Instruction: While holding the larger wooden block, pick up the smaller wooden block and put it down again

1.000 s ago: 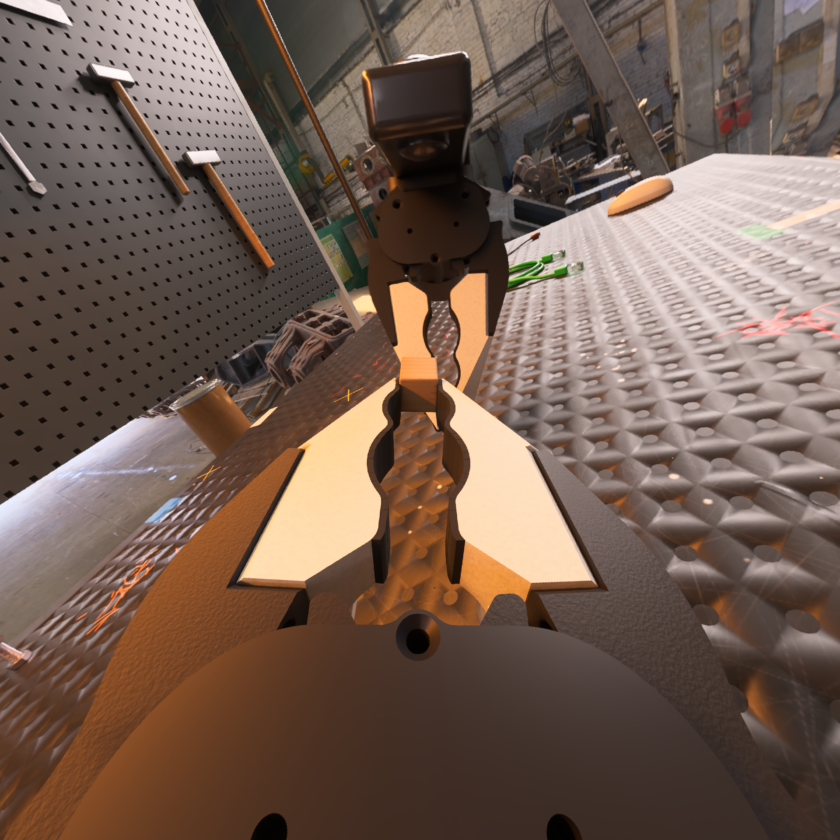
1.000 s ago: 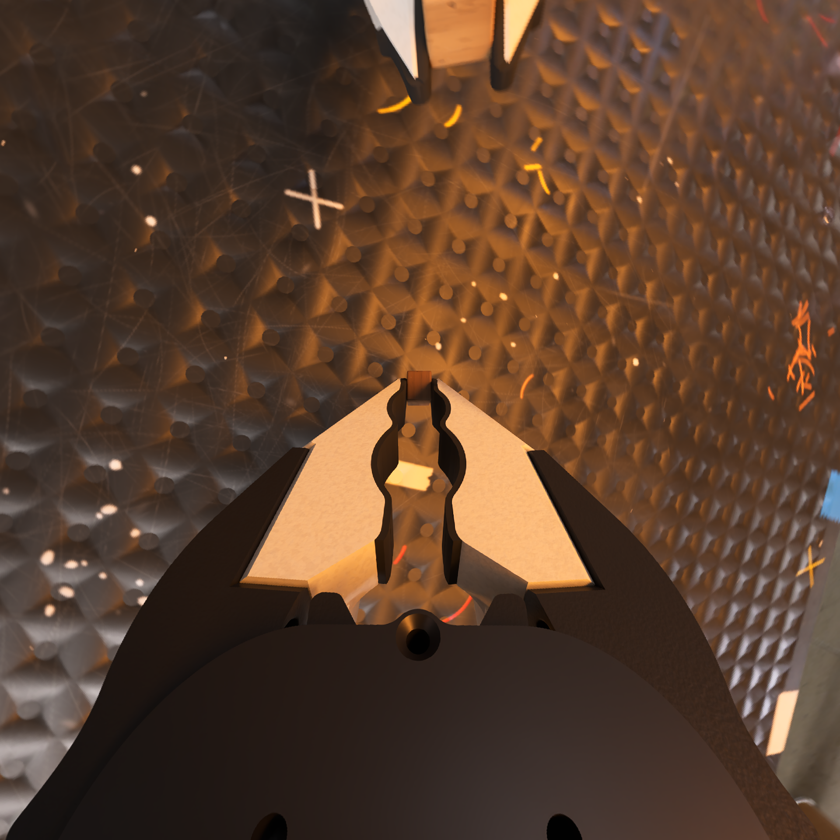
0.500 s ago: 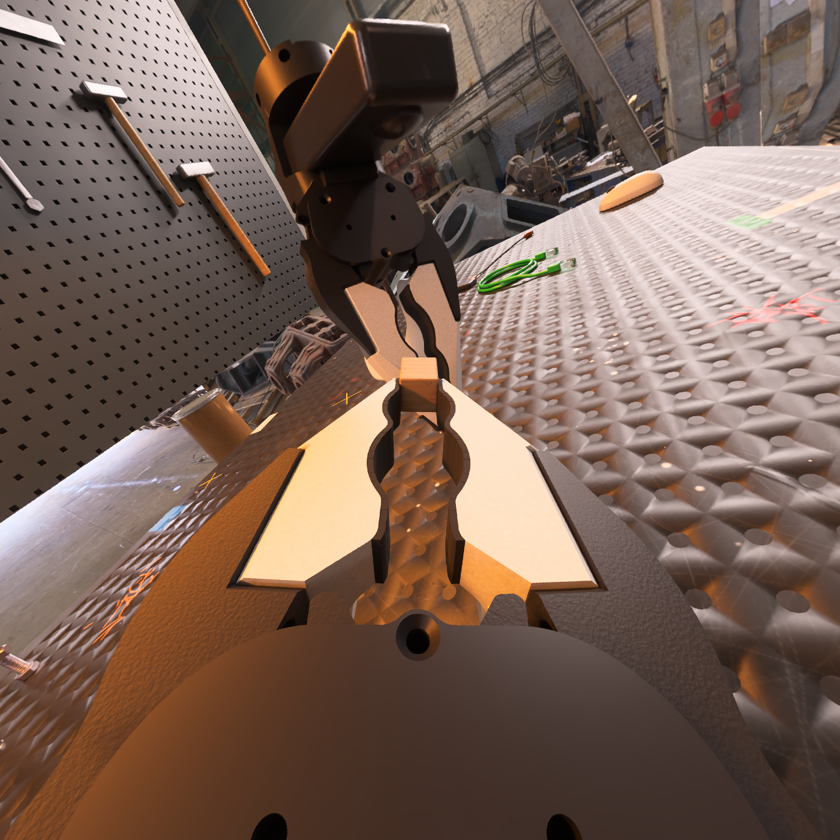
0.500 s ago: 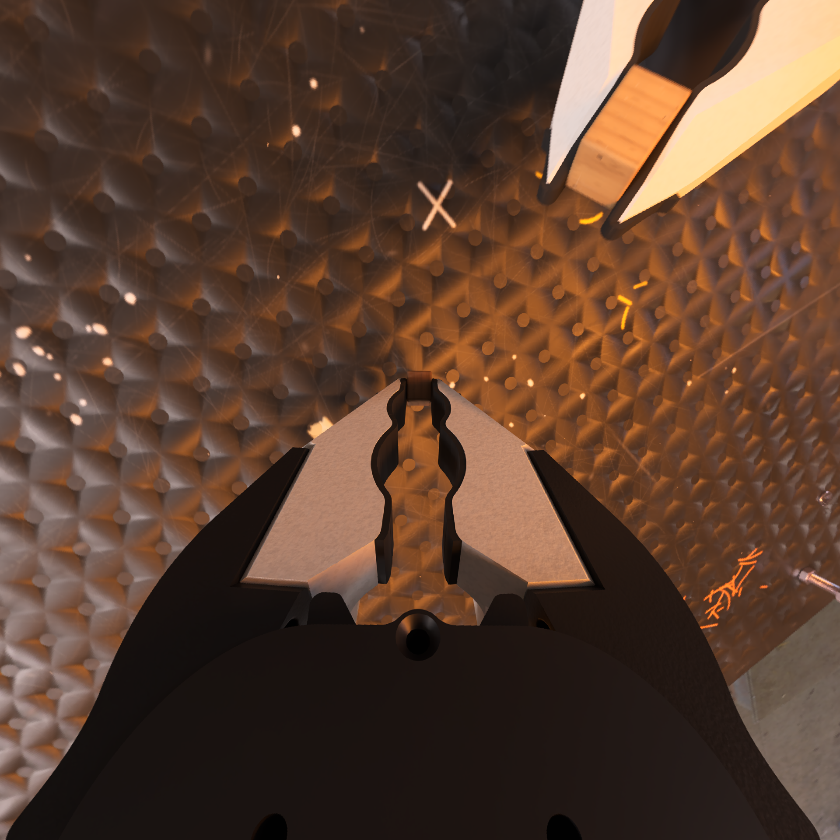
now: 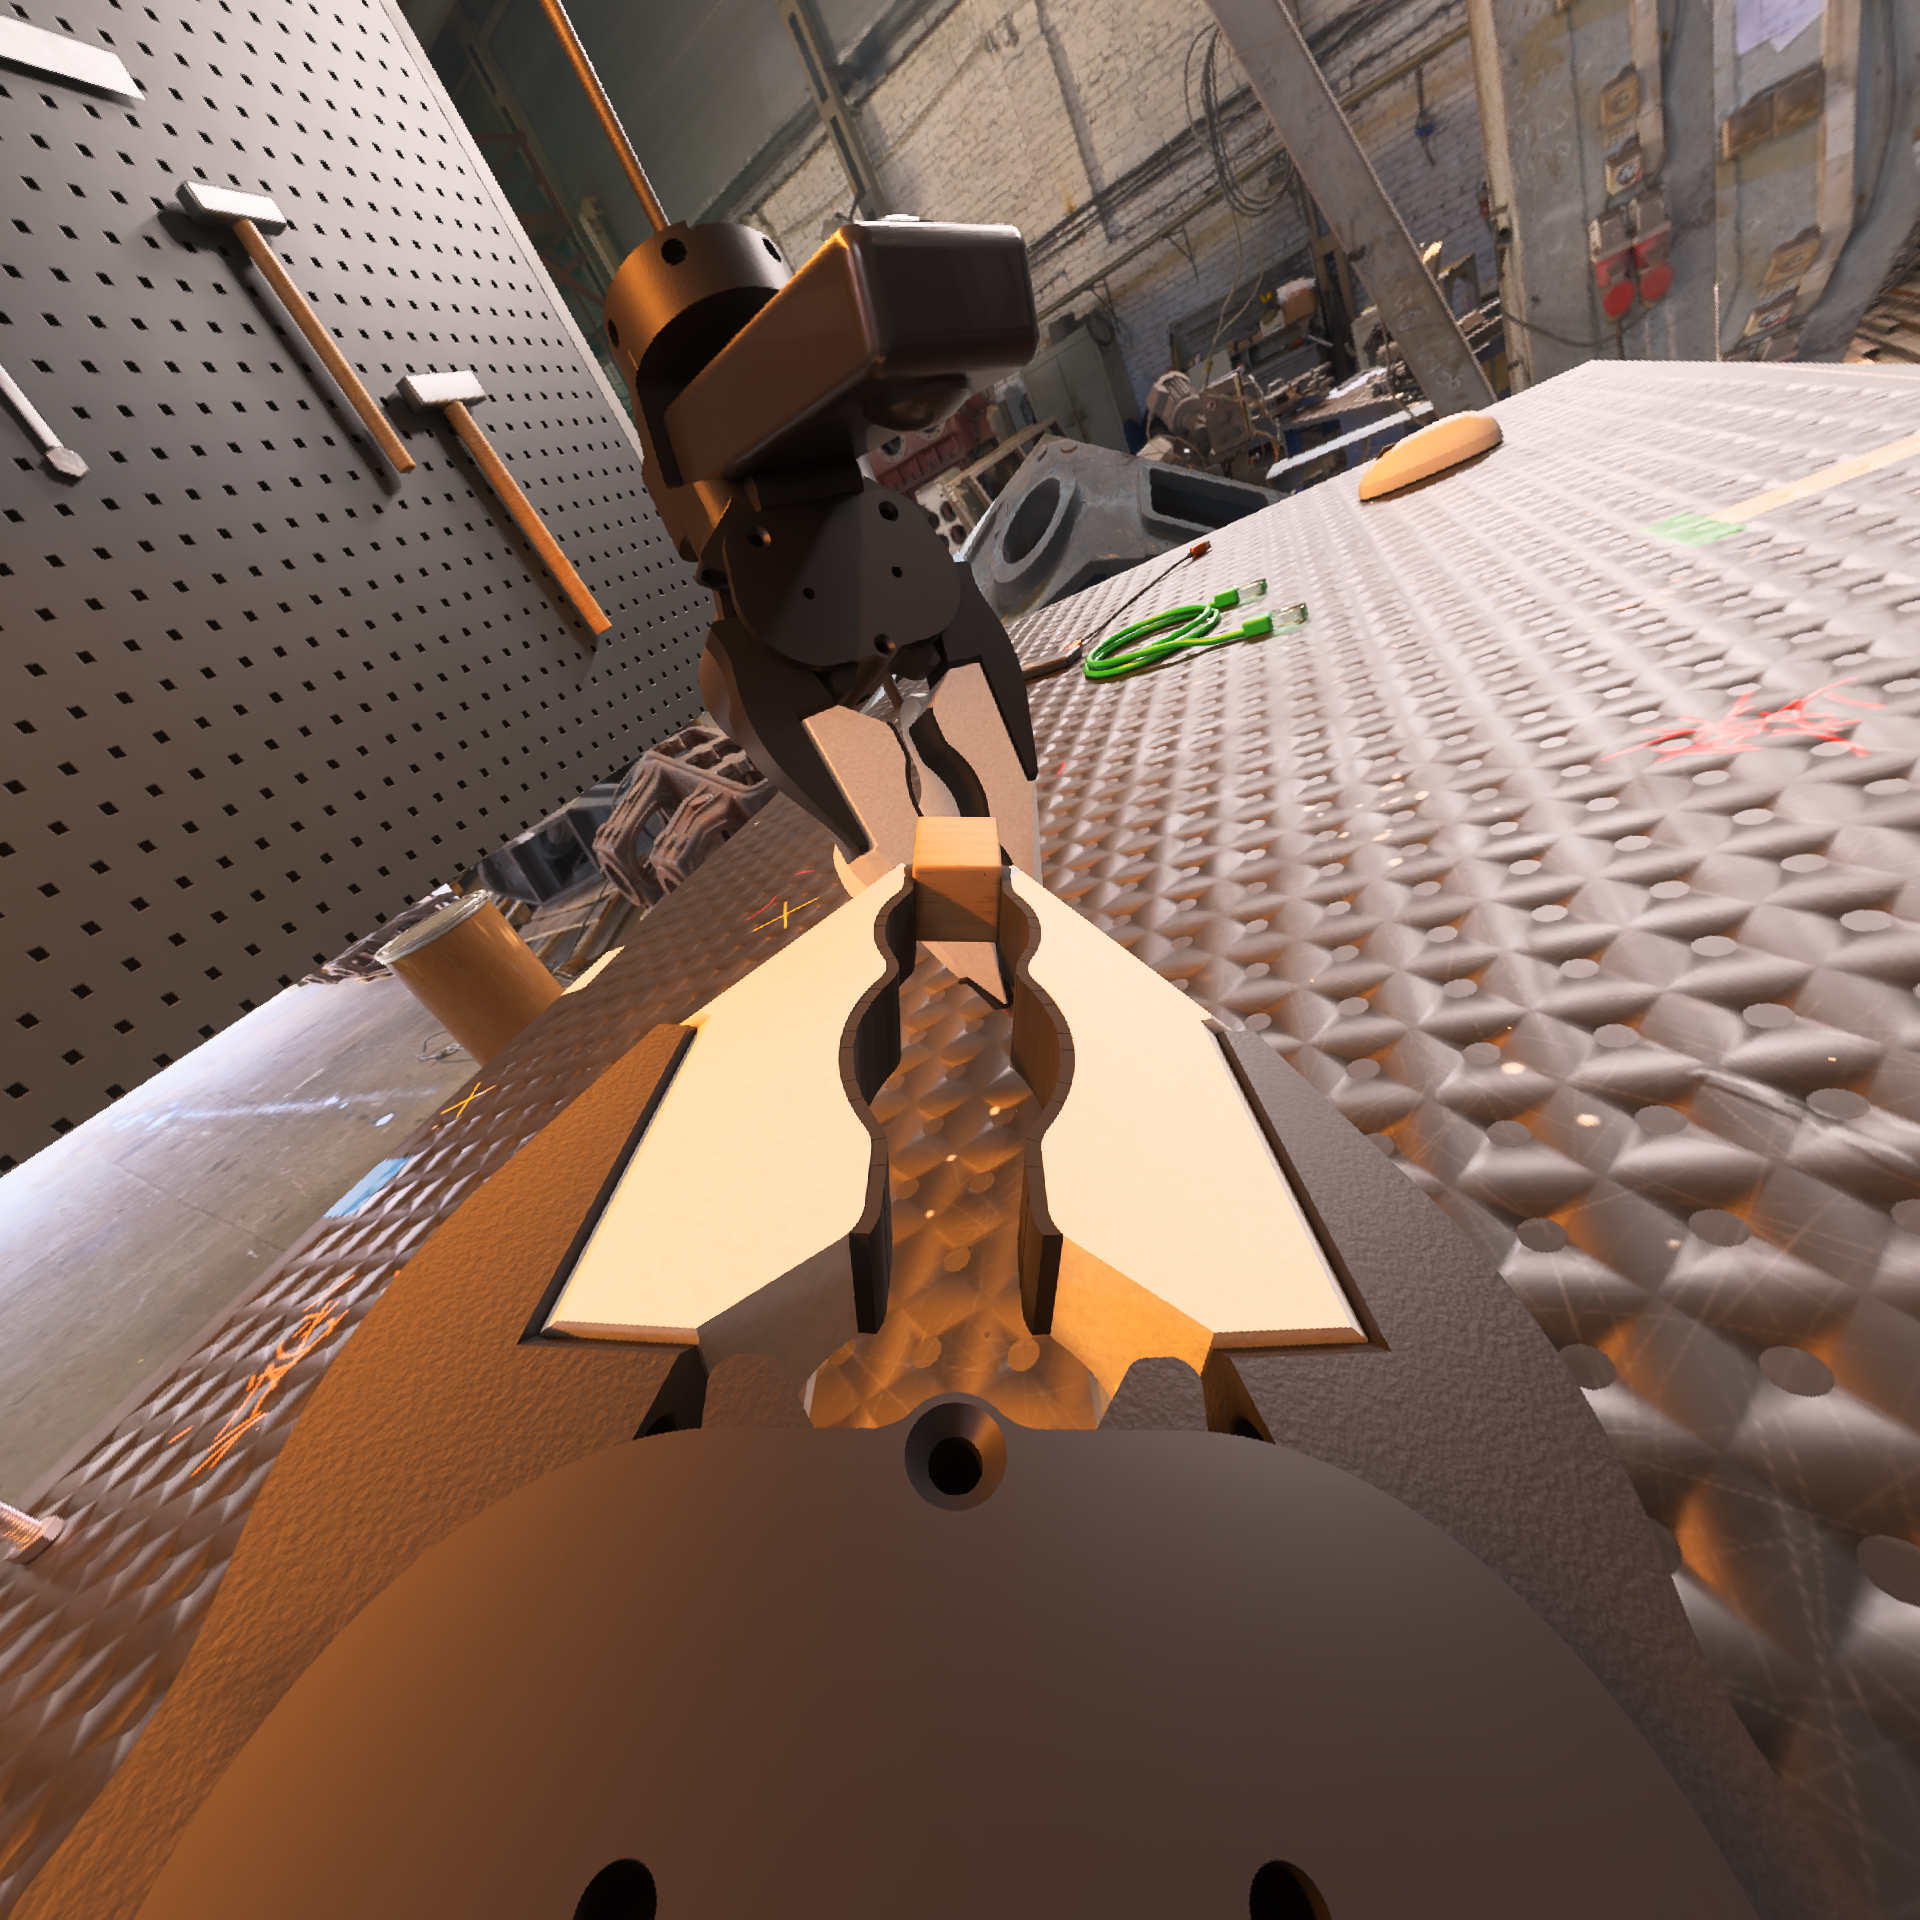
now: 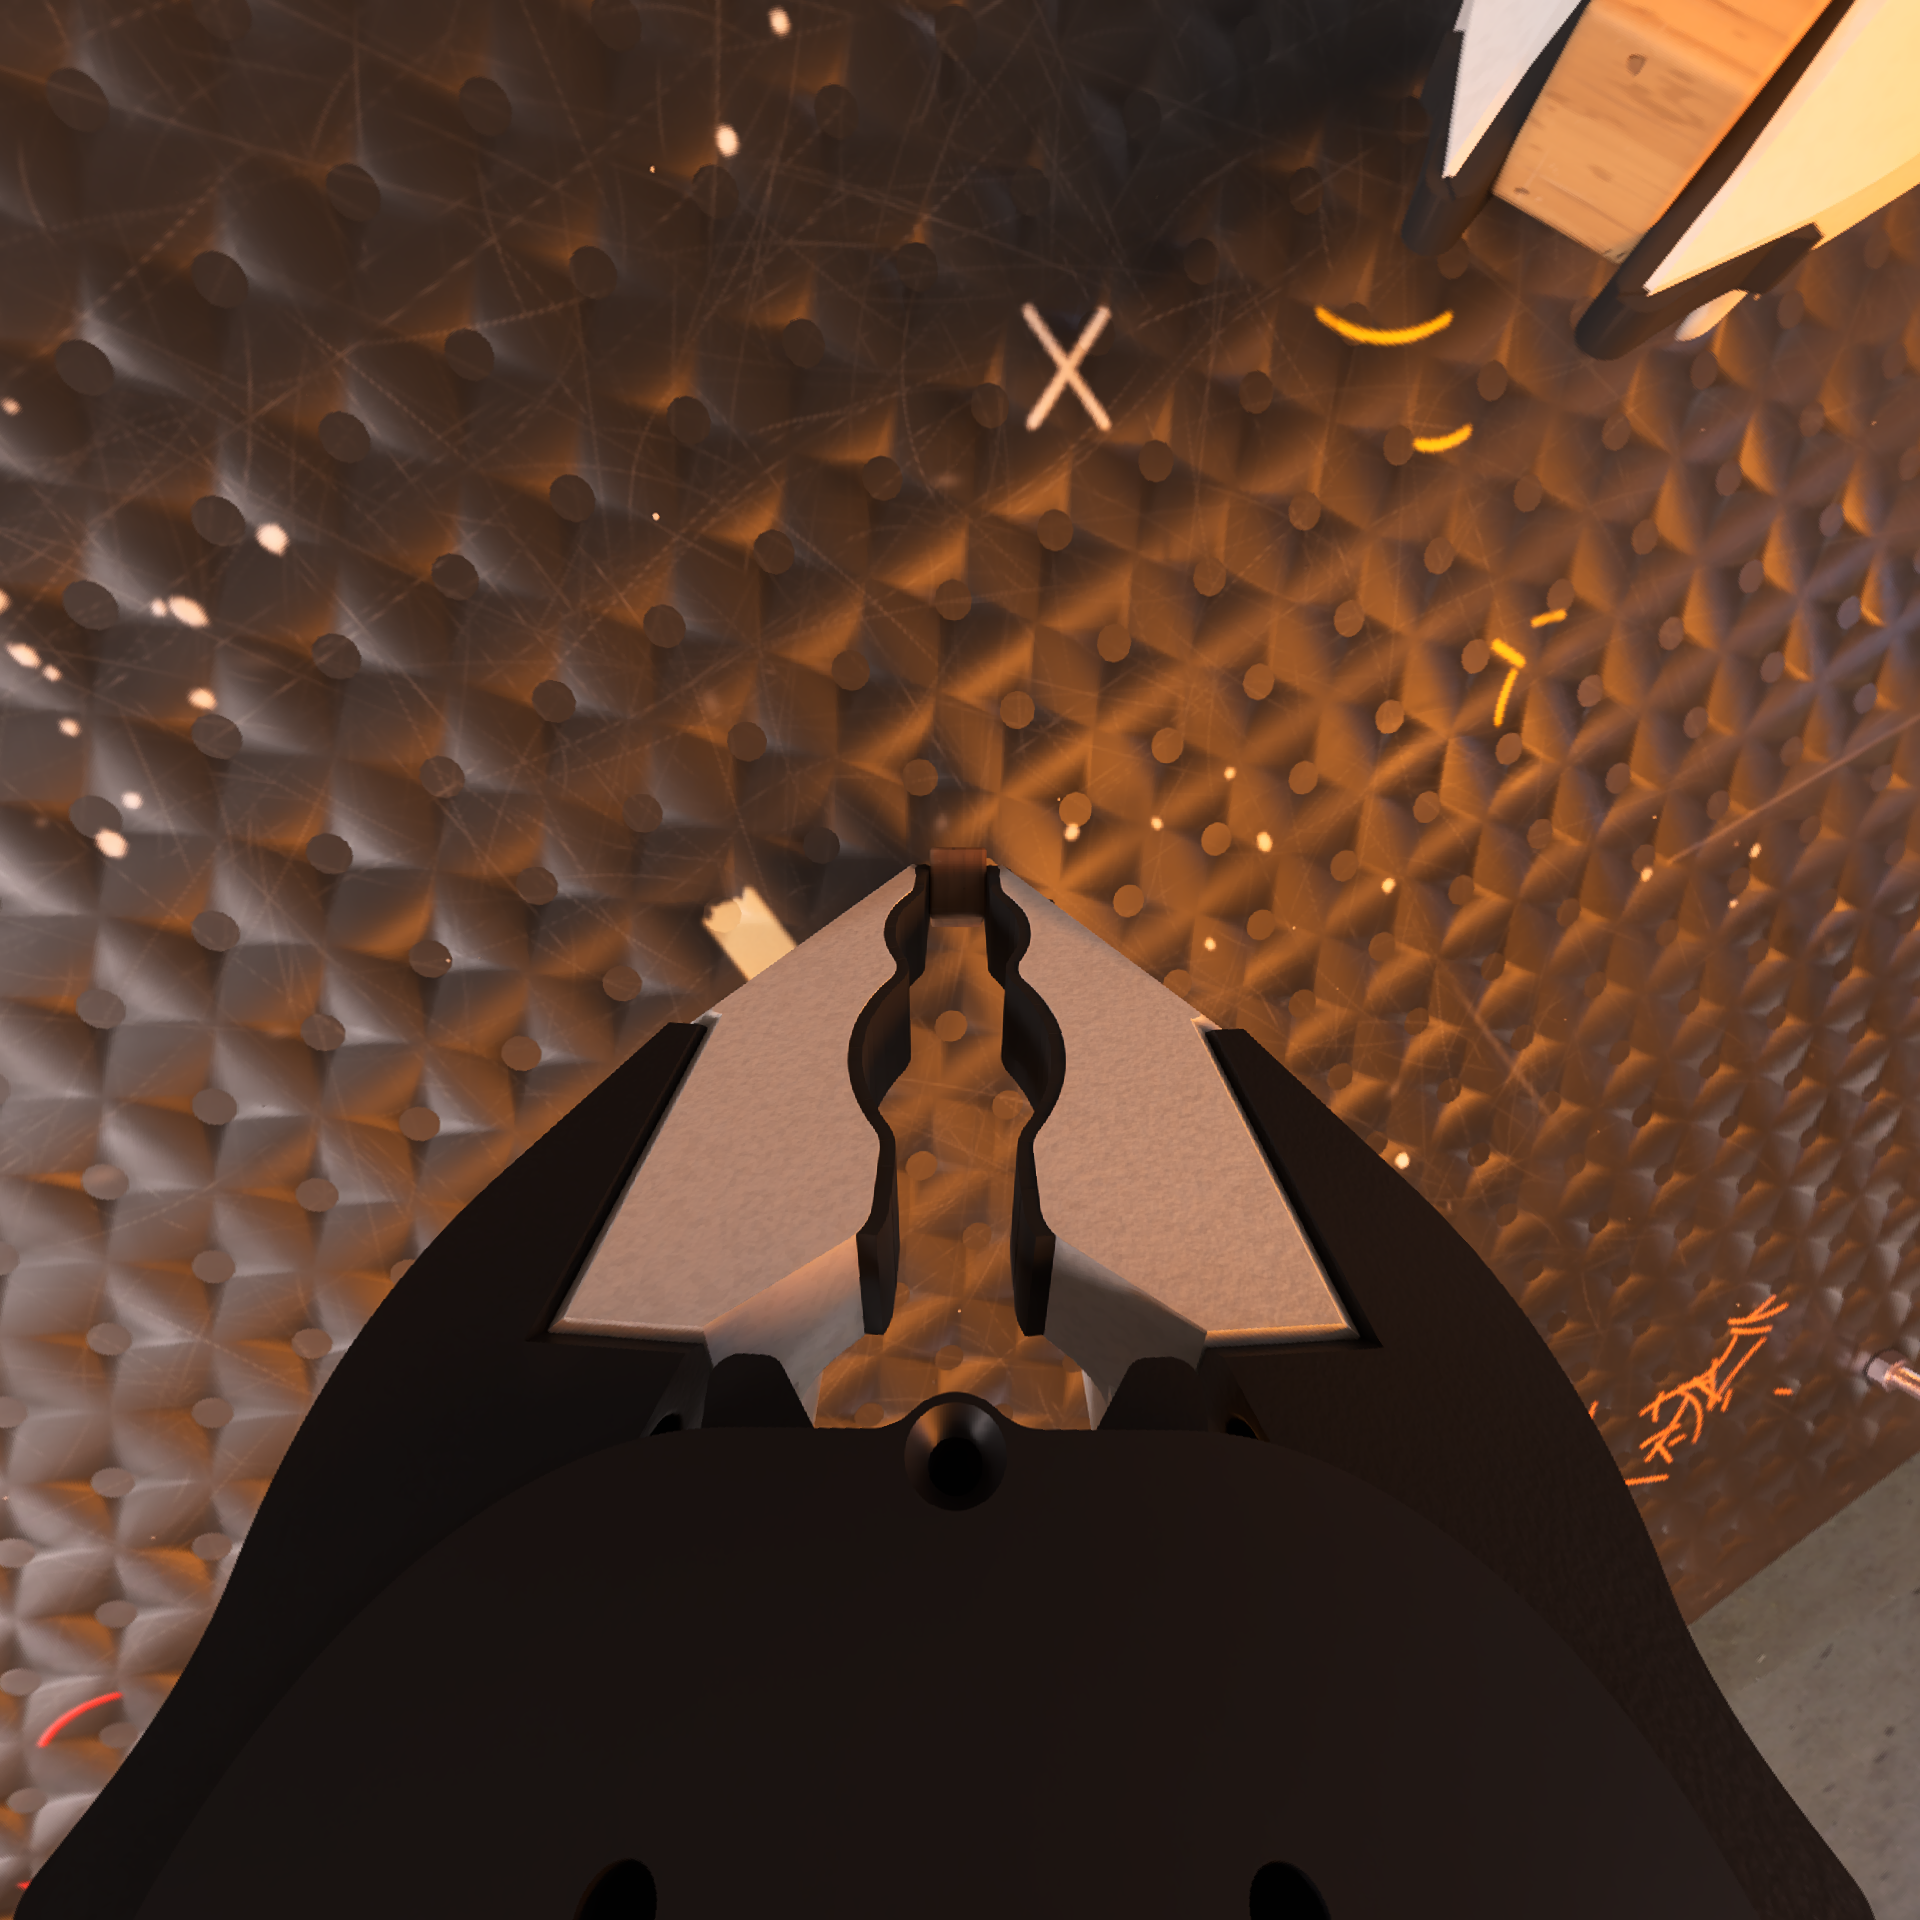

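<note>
My left gripper [image 5: 956,896] is shut on the larger wooden block [image 5: 956,868], a pale cube held between its fingertips above the studded metal table [image 5: 1455,935]. My right gripper [image 6: 957,896] is shut on the smaller wooden block [image 6: 957,868], a small brown piece at its tips, and it points down at the table. In the left wrist view the right gripper [image 5: 831,540] stands just behind the larger block, fingers [image 5: 862,800] down, its tips and small block hidden. In the right wrist view the left gripper's fingers and the larger block [image 6: 1631,114] sit at the top right.
A pegboard [image 5: 156,675] with hammers [image 5: 301,332] rises on the left past the table edge. A can [image 5: 473,971], a green cable [image 5: 1184,629], a wooden oval [image 5: 1429,457] and a bolt [image 5: 26,1538] lie around. A white X mark [image 6: 1067,366] and a pale strip [image 6: 743,935] are below the right gripper.
The right gripper has turned and shifted while holding the small block. In its view the left gripper with the larger block went from top centre to top right and looks bigger.
</note>
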`<state>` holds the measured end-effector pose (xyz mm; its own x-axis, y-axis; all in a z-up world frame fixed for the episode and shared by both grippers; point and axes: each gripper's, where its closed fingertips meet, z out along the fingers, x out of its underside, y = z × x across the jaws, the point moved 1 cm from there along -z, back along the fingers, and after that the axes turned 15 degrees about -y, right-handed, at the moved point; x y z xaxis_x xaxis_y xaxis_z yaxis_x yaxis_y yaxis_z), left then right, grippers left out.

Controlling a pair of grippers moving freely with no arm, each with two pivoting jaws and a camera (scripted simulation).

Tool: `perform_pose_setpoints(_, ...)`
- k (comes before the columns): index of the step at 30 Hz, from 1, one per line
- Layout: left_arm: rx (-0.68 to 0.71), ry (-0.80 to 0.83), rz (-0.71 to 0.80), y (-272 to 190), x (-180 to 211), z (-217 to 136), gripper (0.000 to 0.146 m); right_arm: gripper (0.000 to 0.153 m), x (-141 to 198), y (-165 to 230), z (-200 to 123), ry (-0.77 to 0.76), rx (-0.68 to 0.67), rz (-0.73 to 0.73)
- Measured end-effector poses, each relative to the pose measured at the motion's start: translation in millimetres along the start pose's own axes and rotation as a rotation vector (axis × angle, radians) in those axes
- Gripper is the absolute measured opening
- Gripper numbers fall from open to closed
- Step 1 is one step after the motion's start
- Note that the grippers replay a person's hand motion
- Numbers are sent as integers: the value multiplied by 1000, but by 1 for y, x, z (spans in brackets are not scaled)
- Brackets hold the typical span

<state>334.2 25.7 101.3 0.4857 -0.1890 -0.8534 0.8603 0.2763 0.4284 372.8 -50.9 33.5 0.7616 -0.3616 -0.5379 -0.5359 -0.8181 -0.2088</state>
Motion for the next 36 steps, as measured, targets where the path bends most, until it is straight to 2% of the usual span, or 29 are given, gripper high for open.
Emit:
perform_pose_setpoints(16,-3,-5,-5,1,-1,0,14,10,7,4,10,33,-113,-36)
perform_pose_setpoints(19,-3,-6,-5,1,-1,-1,14,33,7,4,9,35,-116,-20)
perform_pose_setpoints(22,-3,-6,-5,1,-1,0,14,39,6,0,4,36,-80,7)
perform_pose_setpoints(24,-3,-6,-4,1,-1,0,14,40,6,-9,-3,50,1,64)
perform_pose_setpoints(26,-10,-8,-4,2,-1,-1,14,38,8,-27,-18,100,201,225)
perform_pose_setpoints(29,-28,-5,-7,4,0,-1,14,35,2,-32,-37,96,522,644)
perform_pose_setpoints(32,-36,9,-1,5,1,-1,14,36,-12,-2,-26,-45,646,1083)
perform_pose_setpoints(34,-38,22,8,5,2,-1,14,39,-14,23,-12,-78,699,1282)
perform_pose_setpoints(36,-36,28,20,4,3,-1,14,39,-15,39,-2,-108,776,1421)
